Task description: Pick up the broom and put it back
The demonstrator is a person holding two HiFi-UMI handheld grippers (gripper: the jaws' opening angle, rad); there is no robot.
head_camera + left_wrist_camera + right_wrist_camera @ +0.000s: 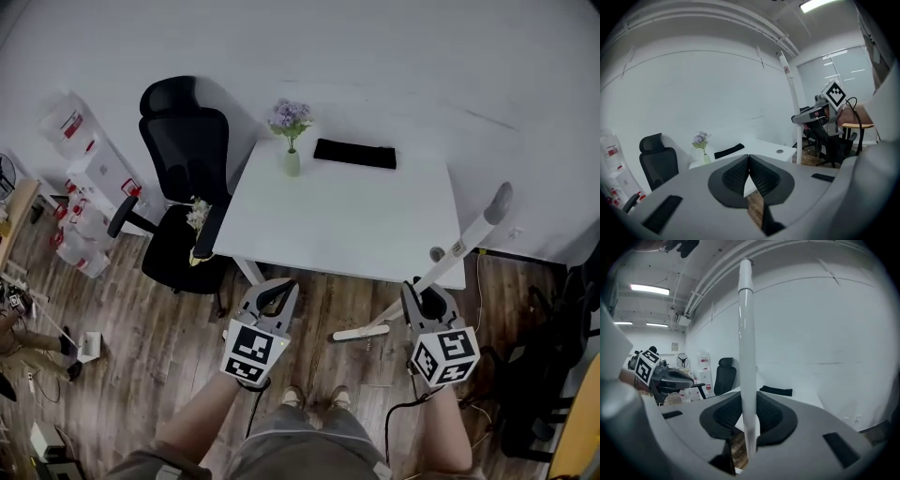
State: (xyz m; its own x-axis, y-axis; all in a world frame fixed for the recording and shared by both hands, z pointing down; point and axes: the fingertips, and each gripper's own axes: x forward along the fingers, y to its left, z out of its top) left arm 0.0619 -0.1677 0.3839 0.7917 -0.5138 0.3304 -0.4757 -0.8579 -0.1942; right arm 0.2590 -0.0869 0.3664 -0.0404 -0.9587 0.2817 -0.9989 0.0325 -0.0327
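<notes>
At the far left, white boxes point(86, 192) with red labels are stacked against the wall, and beside them stands a black office chair point(187, 159). In front of the chair, over the wooden floor point(159, 347), is the left gripper point(269, 302). Its jaws are pressed together, the two ribbed pads touch along their front edge, and nothing is between them. It holds nothing and touches nothing.

In the middle is a white table point(347, 220). A small vase with purple flowers point(292, 131) stands near its back left corner, and a flat black thing point(354, 153) lies just beside the vase, to the right.

At the right, the right gripper point(427, 302) is closed on the broom point(469, 239). Its jaws are only a little apart, as wide as the white handle, and both pads press on the handle from the two sides. In the right gripper view the handle rises straight up between the pads. In the head view the broom leans: its grey top end is up at the right, past the table's right edge, and its flat white head is low under the table's front edge. I cannot tell if this head touches the floor.
</notes>
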